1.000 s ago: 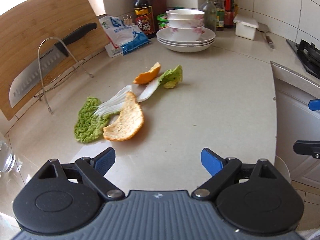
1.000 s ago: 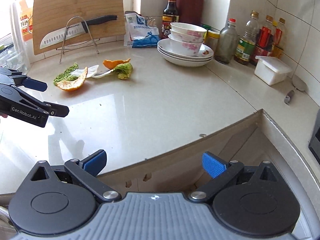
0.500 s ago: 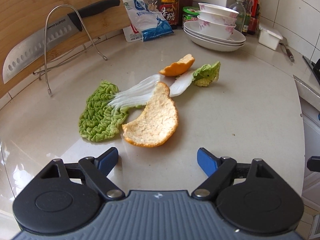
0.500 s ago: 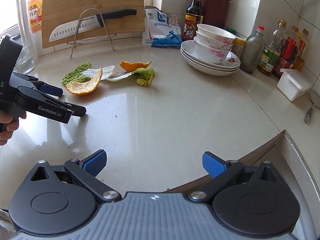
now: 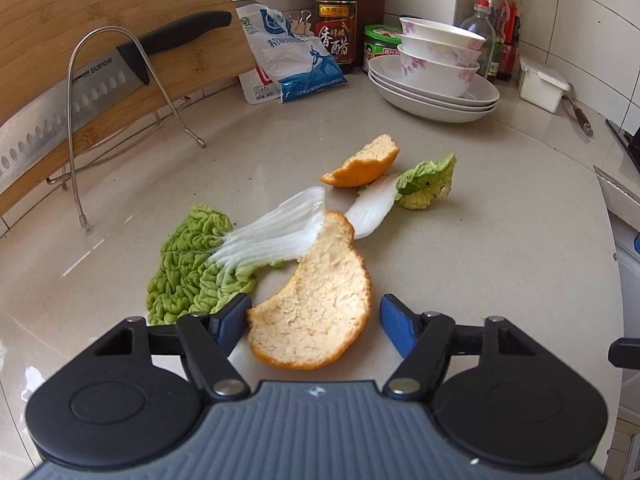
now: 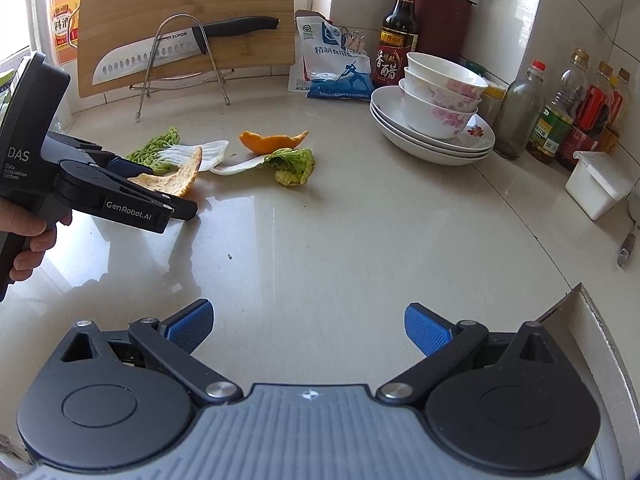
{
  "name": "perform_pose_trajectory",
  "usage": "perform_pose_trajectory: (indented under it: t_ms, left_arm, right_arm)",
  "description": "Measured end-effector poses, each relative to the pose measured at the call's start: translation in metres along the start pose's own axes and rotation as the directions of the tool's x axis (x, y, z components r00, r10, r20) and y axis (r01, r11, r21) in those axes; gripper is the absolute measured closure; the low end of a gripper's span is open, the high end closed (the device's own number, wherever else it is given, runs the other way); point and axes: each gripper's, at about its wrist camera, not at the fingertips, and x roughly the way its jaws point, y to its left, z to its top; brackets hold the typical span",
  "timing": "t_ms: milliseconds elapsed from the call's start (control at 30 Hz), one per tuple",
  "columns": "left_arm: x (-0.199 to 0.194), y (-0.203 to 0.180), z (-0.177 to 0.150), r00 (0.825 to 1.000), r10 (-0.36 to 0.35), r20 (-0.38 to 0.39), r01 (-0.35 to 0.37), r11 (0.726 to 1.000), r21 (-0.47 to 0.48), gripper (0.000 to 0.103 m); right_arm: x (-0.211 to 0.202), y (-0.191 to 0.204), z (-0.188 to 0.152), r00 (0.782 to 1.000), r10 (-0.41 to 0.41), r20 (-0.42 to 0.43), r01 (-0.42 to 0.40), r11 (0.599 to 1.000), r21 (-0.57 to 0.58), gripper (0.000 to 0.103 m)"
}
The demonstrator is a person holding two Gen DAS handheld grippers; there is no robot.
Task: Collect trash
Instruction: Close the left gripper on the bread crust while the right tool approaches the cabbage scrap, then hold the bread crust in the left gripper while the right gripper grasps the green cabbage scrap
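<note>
Where peel (image 5: 316,304) lies, pale counter (image 5: 500,248) (tiled wall (image 6: 580,20))

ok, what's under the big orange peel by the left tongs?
The big orange peel lies pith-up, its far end overlapping the white stalk of the cabbage leaf. Elsewhere it seems to sit on bare counter; anything beneath it is hidden. Left tongs straddle it, open.

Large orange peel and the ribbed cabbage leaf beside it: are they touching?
Touching. In the left wrist view the large orange peel lies over the white stalk end of the ribbed cabbage leaf, with no countertop showing between them.
</note>
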Motion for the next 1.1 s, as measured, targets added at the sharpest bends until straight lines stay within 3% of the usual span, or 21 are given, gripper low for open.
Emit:
perform_pose_trajectory:
  t_ms: [167,233,333,800,1100]
  left_arm:
    - [-0.010,0.004,-0.002,1.000,-0.024,0.003,0.024,1.000,-0.007,0.049]
    - [-0.015,0.005,0.000,0.999,-0.031,0.007,0.031,1.000,-0.003,0.060]
    - [-0.018,0.009,0.001,0.998,-0.058,-0.003,0.058,0.998,-0.021,0.065]
    - [-0.044,0.015,0.000,0.998,-0.058,0.013,0.058,0.998,-0.023,0.065]
    - [-0.053,0.025,0.002,0.999,-0.027,0.020,0.028,0.998,-0.047,0.065]
  right_arm:
    - [0.002,0.000,0.004,1.000,0.003,0.007,-0.003,1.000,0.000,0.000]
    - [0.003,0.000,0.006,1.000,0.004,0.010,-0.004,1.000,-0.006,0.000]
    - [0.005,0.000,0.009,1.000,0.009,0.014,-0.009,1.000,-0.015,0.000]
    - [0.032,0.005,0.029,0.998,0.063,0.020,-0.061,0.996,-0.069,0.000]
    - [0.071,0.009,0.067,0.991,0.122,0.053,-0.117,0.990,-0.081,0.000]
